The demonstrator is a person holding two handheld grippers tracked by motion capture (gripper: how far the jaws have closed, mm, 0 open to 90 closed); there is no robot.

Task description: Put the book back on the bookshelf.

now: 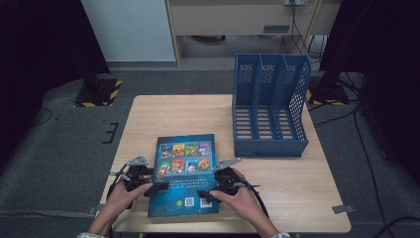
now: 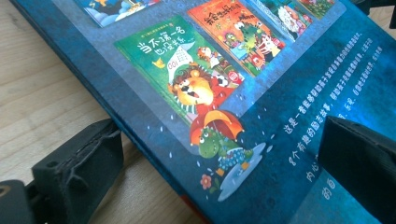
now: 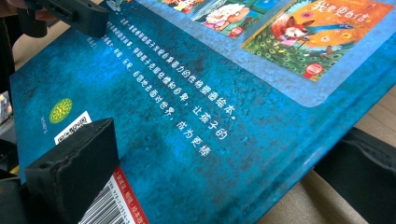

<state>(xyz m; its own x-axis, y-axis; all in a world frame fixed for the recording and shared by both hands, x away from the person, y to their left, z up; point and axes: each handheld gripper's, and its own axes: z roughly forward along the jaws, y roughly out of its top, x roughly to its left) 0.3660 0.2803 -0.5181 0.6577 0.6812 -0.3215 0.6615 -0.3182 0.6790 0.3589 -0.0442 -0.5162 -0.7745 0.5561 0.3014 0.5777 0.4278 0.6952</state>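
Observation:
A blue picture book point(image 1: 184, 173) lies flat, back cover up, at the table's near edge. My left gripper point(image 1: 151, 187) is at its left edge and my right gripper point(image 1: 208, 194) at its right edge. In the left gripper view the gripper point(image 2: 219, 140) is open and straddles the book's point(image 2: 280, 70) edge, one jaw over the cover and the other by the wooden top. In the right gripper view the gripper point(image 3: 224, 140) is open too. One jaw rests on the cover point(image 3: 187, 93) near the barcode and the other sits below the edge.
A blue three-slot file rack point(image 1: 270, 106) stands at the back right of the wooden table point(image 1: 163, 114), its open front facing me. Grey carpet surrounds the table. The left gripper's jaw point(image 3: 79, 14) appears far off on the cover in the right gripper view.

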